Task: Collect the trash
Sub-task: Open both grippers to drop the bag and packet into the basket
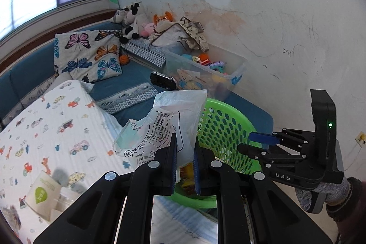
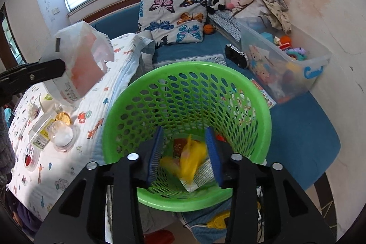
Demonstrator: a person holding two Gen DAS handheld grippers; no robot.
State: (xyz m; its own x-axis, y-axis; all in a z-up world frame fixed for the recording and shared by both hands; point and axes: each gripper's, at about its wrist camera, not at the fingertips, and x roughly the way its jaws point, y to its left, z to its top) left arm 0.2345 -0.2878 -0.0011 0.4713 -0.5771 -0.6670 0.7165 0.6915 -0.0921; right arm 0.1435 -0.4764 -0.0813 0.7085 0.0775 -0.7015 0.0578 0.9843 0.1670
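A crinkly plastic bag [image 1: 173, 122] was pinched by the left gripper [image 1: 184, 153] mid-frame, beside the green basket [image 2: 189, 68]. The right gripper [image 2: 186, 152] was spread, empty. Dropping seemed next.

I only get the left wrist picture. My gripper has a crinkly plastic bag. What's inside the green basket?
Observer: The right wrist view looks down into the green basket. Yellow wrappers lie at its bottom.
Operator: Is the other gripper holding anything?
Observer: No. The right gripper is open above the basket's mouth, nothing between its fingers.
Operator: Is there more trash left on the bed?
Observer: Yes. Beside the basket, on the printed quilt, sits a clear round tub next to a barcoded packet.
Operator: And my bag?
Observer: The plastic bag, gripped by the left gripper, hangs above the quilt, left of the basket.
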